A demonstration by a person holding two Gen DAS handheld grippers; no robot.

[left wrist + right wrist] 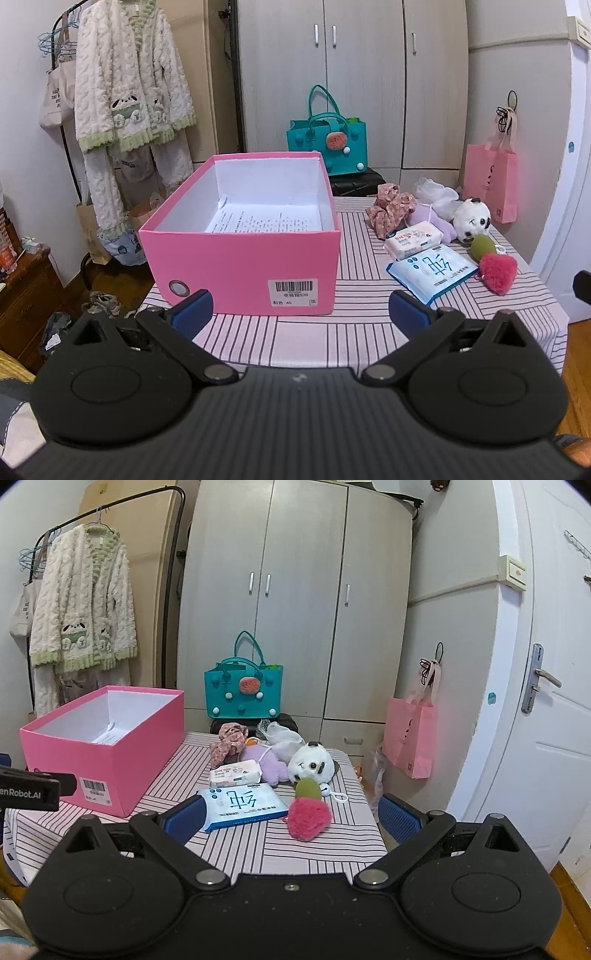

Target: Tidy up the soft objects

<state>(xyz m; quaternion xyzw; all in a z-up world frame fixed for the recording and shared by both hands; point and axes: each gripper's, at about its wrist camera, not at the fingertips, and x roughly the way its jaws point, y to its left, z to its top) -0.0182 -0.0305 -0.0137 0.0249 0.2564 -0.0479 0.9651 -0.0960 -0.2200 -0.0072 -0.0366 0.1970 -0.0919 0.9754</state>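
Note:
An open pink box (240, 254) (99, 760) stands on the left of the striped table, with only a printed sheet inside. To its right lies a heap of soft things: a panda plush (472, 220) (310, 765), a pink fluffy strawberry (498, 272) (308, 818), a green pod (308, 789), a purple plush (264, 764), a floral scrunchie (392, 210) (228, 740), a white mesh puff (435, 194), and two tissue packs (430, 271) (243, 806). My left gripper (300, 314) is open just before the box. My right gripper (291, 818) is open, near the blue pack and strawberry.
A teal felt bag (327, 146) (243, 694) sits behind the table before a grey wardrobe (295, 590). A pink paper bag (408, 746) hangs on the right wall beside a white door (546, 701). Fleece pyjamas (129, 92) hang on a rack at left.

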